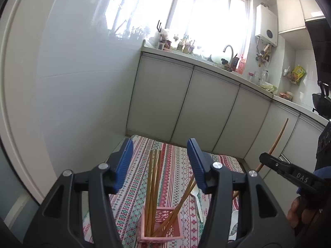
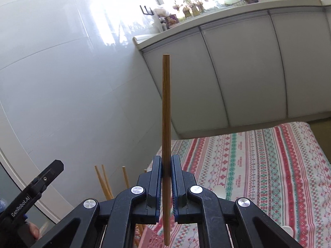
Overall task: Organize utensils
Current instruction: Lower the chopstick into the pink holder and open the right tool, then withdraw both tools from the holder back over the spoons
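A pink slotted basket (image 1: pixel 165 214) stands on the patterned tablecloth (image 1: pixel 132 188) and holds several wooden chopsticks (image 1: pixel 153 186) that lean apart. My left gripper (image 1: pixel 160 144) hangs open above the basket; the chopstick tops rise between its blue pads without touching them. In the right wrist view my right gripper (image 2: pixel 166 159) is shut on a single wooden chopstick (image 2: pixel 166 103), held upright. The basket (image 2: pixel 153 237) and the chopstick tops (image 2: pixel 103 181) show below and left of it. A white plastic spoon (image 1: pixel 196 198) lies on the cloth right of the basket.
A white tiled wall (image 1: pixel 82 82) runs along the table's left side. White cabinet doors (image 1: pixel 206 107) under a cluttered counter with a sink tap (image 1: pixel 228 50) stand beyond the table's far edge. A person's fingers (image 1: pixel 295 212) hold the right gripper's handle.
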Action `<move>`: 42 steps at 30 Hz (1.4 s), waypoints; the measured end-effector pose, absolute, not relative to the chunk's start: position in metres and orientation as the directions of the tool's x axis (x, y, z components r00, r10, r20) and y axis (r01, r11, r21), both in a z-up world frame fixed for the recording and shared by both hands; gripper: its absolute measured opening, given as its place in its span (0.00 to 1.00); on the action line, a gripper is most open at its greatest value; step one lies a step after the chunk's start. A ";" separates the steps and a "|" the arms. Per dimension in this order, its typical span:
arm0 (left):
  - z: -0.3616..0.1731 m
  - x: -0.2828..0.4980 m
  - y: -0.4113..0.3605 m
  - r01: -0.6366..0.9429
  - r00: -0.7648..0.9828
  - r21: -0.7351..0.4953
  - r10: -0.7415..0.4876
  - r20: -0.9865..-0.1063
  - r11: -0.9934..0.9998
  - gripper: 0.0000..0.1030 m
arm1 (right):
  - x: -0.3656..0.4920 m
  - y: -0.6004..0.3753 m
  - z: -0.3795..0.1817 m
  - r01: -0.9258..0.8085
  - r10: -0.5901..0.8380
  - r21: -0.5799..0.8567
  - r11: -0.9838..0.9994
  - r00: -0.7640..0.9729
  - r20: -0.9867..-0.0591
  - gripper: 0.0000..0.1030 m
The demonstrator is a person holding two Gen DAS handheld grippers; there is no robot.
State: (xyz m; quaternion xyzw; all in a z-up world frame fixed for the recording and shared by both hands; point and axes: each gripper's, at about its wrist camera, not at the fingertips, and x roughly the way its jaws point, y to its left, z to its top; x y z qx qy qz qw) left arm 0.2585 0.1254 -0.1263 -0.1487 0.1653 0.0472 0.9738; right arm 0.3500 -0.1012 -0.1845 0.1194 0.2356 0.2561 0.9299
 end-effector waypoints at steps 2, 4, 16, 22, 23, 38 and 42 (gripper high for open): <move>-0.120 0.255 0.129 -0.178 0.924 -0.283 0.062 -0.377 0.942 0.56 | 0.346 -0.090 -0.182 -0.446 0.553 0.340 0.828 0.749 -0.365 0.07; -0.120 0.253 0.130 -0.189 0.913 -0.301 0.054 -0.405 0.935 0.57 | 0.341 -0.076 -0.181 -0.469 0.568 0.329 0.820 0.740 -0.360 0.07; -0.136 0.254 0.152 -0.238 0.878 -0.384 0.028 -0.478 0.892 0.57 | 0.338 -0.005 -0.210 -0.519 0.560 0.216 0.827 0.724 -0.403 0.07; -0.140 0.252 0.154 -0.245 0.874 -0.376 0.035 -0.485 0.894 0.57 | 0.348 0.013 -0.226 -0.505 0.534 0.190 0.842 0.731 -0.424 0.07; -0.140 0.252 0.154 -0.246 0.873 -0.375 0.036 -0.487 0.894 0.57 | 0.350 0.015 -0.229 -0.500 0.527 0.185 0.846 0.733 -0.430 0.07; -0.141 0.255 0.157 -0.252 0.869 -0.393 0.027 -0.495 0.884 0.57 | 0.359 0.026 -0.252 -0.501 0.499 0.150 0.852 0.693 -0.520 0.12; -0.139 0.255 0.158 -0.246 0.871 -0.396 0.022 -0.491 0.885 0.57 | 0.359 0.016 -0.244 -0.491 0.502 0.170 0.855 0.697 -0.511 0.33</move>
